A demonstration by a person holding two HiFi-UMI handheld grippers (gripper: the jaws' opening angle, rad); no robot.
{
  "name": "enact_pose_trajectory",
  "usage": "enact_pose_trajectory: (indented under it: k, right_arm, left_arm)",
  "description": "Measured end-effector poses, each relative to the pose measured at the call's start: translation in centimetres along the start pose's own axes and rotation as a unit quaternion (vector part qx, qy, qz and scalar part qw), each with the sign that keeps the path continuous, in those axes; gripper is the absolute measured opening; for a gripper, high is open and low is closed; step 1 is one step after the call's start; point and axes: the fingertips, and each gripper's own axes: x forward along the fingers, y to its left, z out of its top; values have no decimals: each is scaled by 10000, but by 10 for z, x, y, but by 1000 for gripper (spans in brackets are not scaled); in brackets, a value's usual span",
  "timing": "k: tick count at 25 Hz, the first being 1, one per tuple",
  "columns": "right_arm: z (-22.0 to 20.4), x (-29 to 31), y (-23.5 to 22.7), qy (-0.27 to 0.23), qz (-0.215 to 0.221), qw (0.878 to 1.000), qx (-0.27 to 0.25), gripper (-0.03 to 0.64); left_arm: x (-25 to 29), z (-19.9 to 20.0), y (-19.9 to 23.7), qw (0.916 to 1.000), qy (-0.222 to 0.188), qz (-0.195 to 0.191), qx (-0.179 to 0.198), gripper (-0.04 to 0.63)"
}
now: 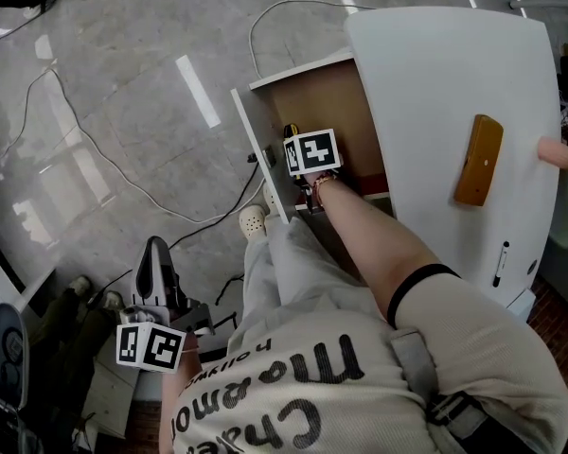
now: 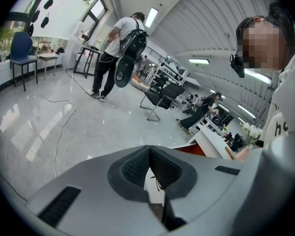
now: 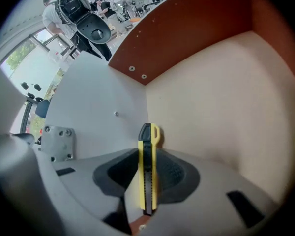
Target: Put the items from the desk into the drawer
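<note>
The right gripper grasps the utility knife between its fingers, long axis toward 12 o'clock, inside the drawer, near its floor. The left gripper, fingers clenched and empty, hangs well apart.

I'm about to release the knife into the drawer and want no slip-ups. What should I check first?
1. Utility knife clamped in right tongs: ok.
2. Drawer open, right tongs inside it: ok.
3. Drawer floor beneath knife free of other items: ok, where visible.
4. Blade retracted: cannot tell.
5. Left tongs shut, nothing gripped, away from drawer: ok.
6. Desk emptied: not ok; brown block and pen lie on it.
</note>
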Motion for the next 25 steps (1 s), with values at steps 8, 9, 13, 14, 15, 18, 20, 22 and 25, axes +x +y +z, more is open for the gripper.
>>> enact_pose_trajectory:
  k: [8, 9, 13, 14, 15, 18, 20, 22, 25]
  right_arm:
    - [0, 7, -7, 7, -162, 9998, 109, 123]
    - [-1, 7, -8, 0, -186, 9998, 113, 123]
    - [-1, 9, -8, -44, -157, 9997, 207, 124]
    - [-1, 9, -9, -73, -144, 9995, 262, 127]
    - [0, 10, -9, -109, -133, 9993, 318, 129]
    - [0, 9, -9, -144, -177, 9987, 451, 132]
    - [-6, 7, -11, -77, -225, 9974, 673, 138]
    - [-14, 4, -12, -24, -251, 9947, 992, 146]
    - [-18, -8, -11, -107, -299, 9925, 1179, 144]
  left_arm:
    - [-11, -4, 0, 9999, -85, 137, -56, 2]
    - [-13, -5, 1, 9998, -112, 152, -83, 2]
    - [-21, -14, 8, 9993, -175, 230, -217, 2]
    - [-23, -17, 10, 9992, -177, 252, -250, 2]
    - [-25, -20, 12, 9991, -176, 272, -280, 2]
    - [-32, -23, 14, 9991, -144, 264, -296, 2]
    - [-35, -24, 12, 9993, -136, 211, -269, 2]
    - [-38, -23, 7, 9996, -155, 101, -226, 2]
    - [-44, -18, -3, 9996, -238, -135, -116, 2]
